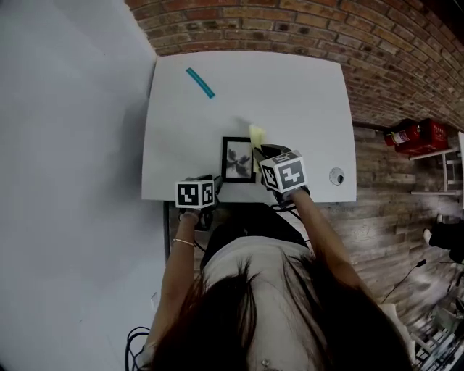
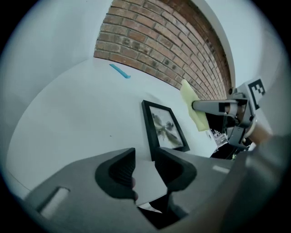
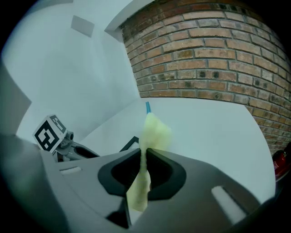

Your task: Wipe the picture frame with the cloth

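Note:
A black picture frame [image 1: 238, 159] with a dark flower print lies flat near the white table's [image 1: 290, 87] front edge. My right gripper [image 1: 264, 153] hovers just right of the frame, shut on a pale yellow cloth [image 1: 257, 135] that sticks out beyond its fingertips. In the right gripper view the cloth [image 3: 154, 132] is pinched between the jaws. My left gripper [image 1: 212, 184] sits at the table edge by the frame's near left corner. In the left gripper view it [image 2: 144, 159] is open, only the table edge between its fingers, with the frame [image 2: 163, 127] just ahead and the cloth [image 2: 193, 107] hanging beyond.
A teal strip [image 1: 200, 82] lies at the table's far left. A small round object [image 1: 337, 176] sits near the front right corner. A brick wall [image 1: 304, 22] runs behind the table, and a red extinguisher [image 1: 409, 135] lies on the wooden floor to the right.

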